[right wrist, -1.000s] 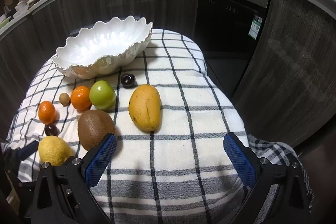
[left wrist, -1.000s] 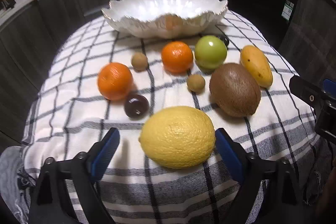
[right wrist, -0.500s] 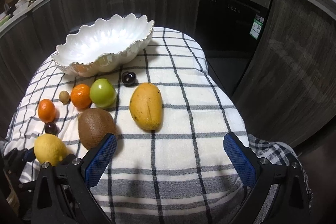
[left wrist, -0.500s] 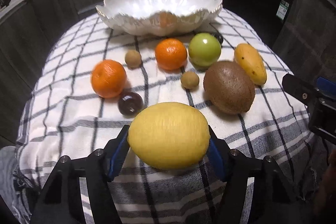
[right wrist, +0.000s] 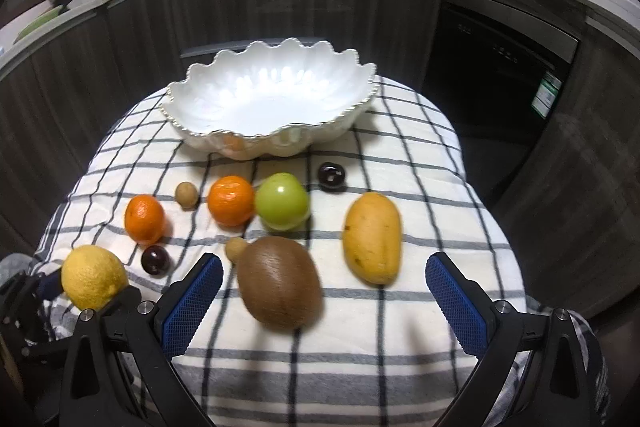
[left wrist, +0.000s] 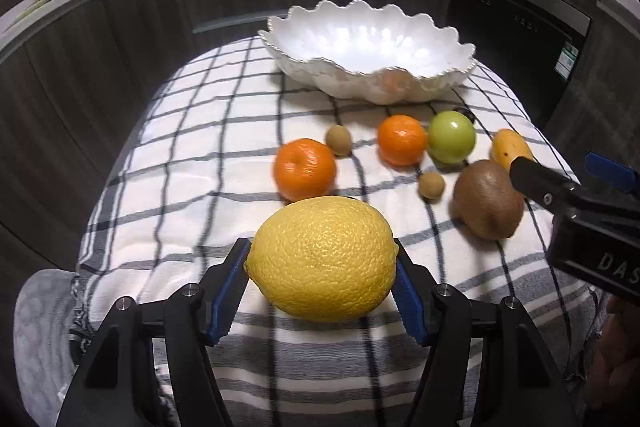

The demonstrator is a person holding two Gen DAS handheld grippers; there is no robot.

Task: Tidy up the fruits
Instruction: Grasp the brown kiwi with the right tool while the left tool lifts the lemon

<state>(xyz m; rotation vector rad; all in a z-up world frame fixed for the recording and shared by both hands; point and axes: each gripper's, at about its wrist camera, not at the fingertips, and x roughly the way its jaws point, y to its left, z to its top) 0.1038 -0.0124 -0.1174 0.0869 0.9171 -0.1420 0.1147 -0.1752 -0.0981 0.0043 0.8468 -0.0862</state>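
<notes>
My left gripper (left wrist: 322,283) is shut on the big yellow lemon (left wrist: 322,259) and holds it above the checked cloth; the lemon also shows in the right wrist view (right wrist: 94,277). The white scalloped bowl (left wrist: 372,45) stands empty at the back (right wrist: 272,95). My right gripper (right wrist: 320,297) is open and empty, its fingers either side of the brown kiwi (right wrist: 280,281) and the mango (right wrist: 372,237). On the cloth lie two oranges (left wrist: 305,169) (left wrist: 401,139), a green apple (left wrist: 451,136), two small brown fruits (left wrist: 338,139) (left wrist: 431,185) and dark plums (right wrist: 331,175) (right wrist: 155,259).
The fruit lies on a checked cloth (right wrist: 420,155) over a small round table. Dark cabinet fronts (left wrist: 120,27) curve close behind, with a dishwasher (right wrist: 500,59) at the right. The right gripper's body (left wrist: 580,215) juts in at the right of the left wrist view.
My left gripper closed on the lemon and lifted it off the cloth. My right gripper moved forward, and the kiwi and mango now lie between its open fingers.
</notes>
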